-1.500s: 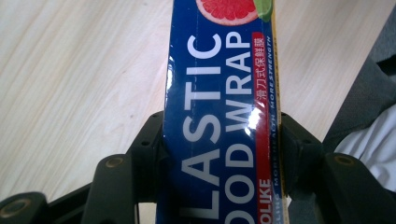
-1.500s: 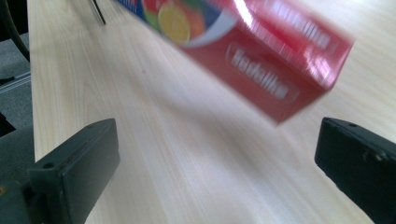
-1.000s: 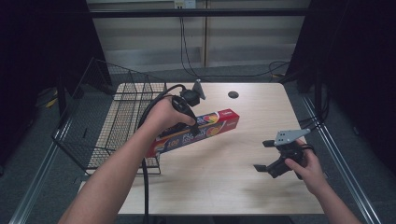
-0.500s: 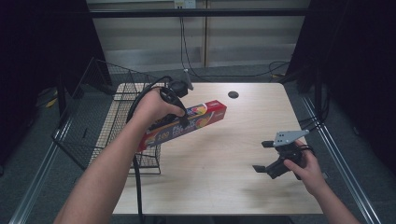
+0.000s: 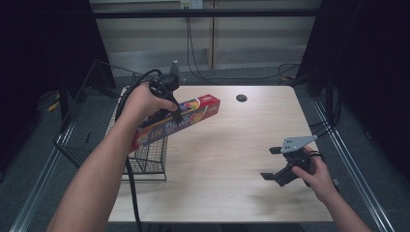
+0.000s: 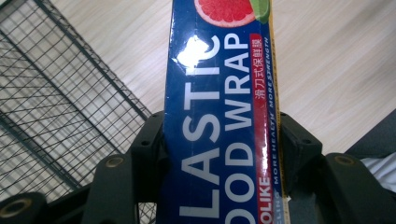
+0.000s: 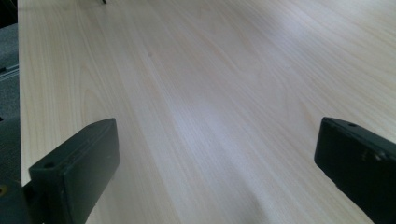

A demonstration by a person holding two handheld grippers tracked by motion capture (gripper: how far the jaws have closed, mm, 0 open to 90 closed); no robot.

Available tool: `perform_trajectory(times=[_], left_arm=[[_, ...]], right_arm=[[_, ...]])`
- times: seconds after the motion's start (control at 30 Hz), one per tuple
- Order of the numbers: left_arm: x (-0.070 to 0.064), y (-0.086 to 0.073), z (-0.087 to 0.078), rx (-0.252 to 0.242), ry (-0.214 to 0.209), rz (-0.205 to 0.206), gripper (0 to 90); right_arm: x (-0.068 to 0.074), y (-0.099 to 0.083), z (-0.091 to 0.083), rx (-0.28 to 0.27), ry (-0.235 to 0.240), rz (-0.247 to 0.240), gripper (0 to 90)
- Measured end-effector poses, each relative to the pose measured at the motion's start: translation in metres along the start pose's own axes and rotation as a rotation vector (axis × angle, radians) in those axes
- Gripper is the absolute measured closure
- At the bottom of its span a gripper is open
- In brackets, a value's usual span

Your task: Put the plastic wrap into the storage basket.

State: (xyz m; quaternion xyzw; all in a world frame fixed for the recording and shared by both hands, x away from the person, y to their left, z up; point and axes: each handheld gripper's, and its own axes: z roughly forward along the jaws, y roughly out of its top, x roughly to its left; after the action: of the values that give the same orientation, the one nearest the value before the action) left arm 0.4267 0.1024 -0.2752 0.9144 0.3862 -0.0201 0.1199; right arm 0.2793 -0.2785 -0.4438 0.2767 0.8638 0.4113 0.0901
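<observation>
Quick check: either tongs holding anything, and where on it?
Left tongs clamp the plastic food wrap box across its long sides, about mid-length. Right tongs are open, holding nothing.

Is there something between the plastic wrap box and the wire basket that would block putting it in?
Nothing visible blocks it. The left gripper holds the plastic wrap box in the air, tilted, with its lower end already above the wire basket. What the basket holds cannot be told through the mesh.
</observation>
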Motion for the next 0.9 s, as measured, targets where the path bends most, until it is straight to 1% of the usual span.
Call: perform_trajectory(times=[0.03, 0.07, 0.1, 0.17, 0.2, 0.27, 0.3, 0.33, 0.37, 0.43, 0.53, 0.57, 0.63, 0.67, 0.7, 0.77, 0.83, 0.87, 0.9], left_arm=[[0.000, 0.000, 0.000, 0.000, 0.000, 0.000, 44.5], [0.002, -0.001, -0.002, -0.005, -0.007, -0.011, 44.5], [0.004, -0.002, -0.003, -0.008, 0.003, -0.014, 44.5], [0.005, -0.002, -0.004, -0.007, 0.001, -0.021, 44.5], [0.008, -0.004, -0.007, -0.017, -0.004, -0.031, 44.5], [0.010, -0.004, -0.009, -0.020, 0.001, -0.034, 44.5], [0.013, -0.006, -0.012, -0.025, -0.001, -0.052, 44.5], [0.016, -0.006, -0.013, -0.023, 0.006, -0.037, 44.5], [0.016, -0.007, -0.014, -0.026, 0.005, -0.059, 44.5], [0.017, -0.008, -0.015, -0.026, 0.009, -0.056, 44.5], [0.025, -0.012, -0.021, -0.038, 0.013, -0.072, 44.5], [0.025, -0.012, -0.021, -0.038, 0.013, -0.072, 44.5], [0.027, -0.013, -0.023, -0.040, 0.020, -0.080, 44.5], [0.029, -0.014, -0.025, -0.040, 0.030, -0.084, 44.5], [0.030, -0.015, -0.026, -0.045, 0.029, -0.088, 44.5], [0.034, -0.017, -0.028, -0.048, 0.018, -0.099, 44.5], [0.038, -0.018, -0.031, -0.052, 0.026, -0.117, 44.5], [0.039, -0.019, -0.032, -0.049, 0.039, -0.122, 44.5], [0.039, -0.019, -0.032, -0.049, 0.039, -0.122, 44.5]], right_arm=[[0.000, 0.000, 0.001, 0.003, -0.003, -0.003, 0.0], [0.000, 0.000, 0.001, 0.004, -0.006, -0.006, 0.0], [0.000, 0.000, 0.002, 0.004, -0.004, -0.003, 0.0], [0.000, 0.000, 0.002, -0.003, -0.001, -0.002, 0.0], [0.000, 0.000, 0.002, -0.007, -0.004, -0.001, 0.0], [0.000, 0.000, 0.002, -0.009, -0.011, 0.001, 0.0], [0.000, 0.000, 0.002, -0.009, -0.021, 0.002, 0.0], [-0.001, 0.000, 0.002, -0.010, -0.022, 0.001, 0.0], [-0.001, 0.000, 0.002, -0.010, -0.020, 0.003, 0.0], [-0.001, 0.000, 0.002, -0.010, -0.022, 0.004, 0.0], [-0.001, 0.000, 0.002, -0.010, -0.026, 0.002, 0.0], [-0.001, 0.000, 0.002, -0.010, -0.026, 0.002, 0.0], [-0.001, -0.001, 0.003, -0.007, -0.033, 0.005, 0.0], [-0.001, -0.001, 0.003, -0.009, -0.038, 0.007, 0.0], [-0.001, -0.001, 0.003, -0.013, -0.030, 0.008, 0.0], [-0.001, -0.001, 0.002, -0.012, -0.034, 0.010, 0.0], [-0.001, -0.001, 0.002, -0.014, -0.032, 0.012, 0.0], [-0.001, -0.001, 0.002, -0.013, -0.034, 0.014, 0.0], [-0.001, -0.001, 0.002, -0.013, -0.034, 0.014, 0.0]])
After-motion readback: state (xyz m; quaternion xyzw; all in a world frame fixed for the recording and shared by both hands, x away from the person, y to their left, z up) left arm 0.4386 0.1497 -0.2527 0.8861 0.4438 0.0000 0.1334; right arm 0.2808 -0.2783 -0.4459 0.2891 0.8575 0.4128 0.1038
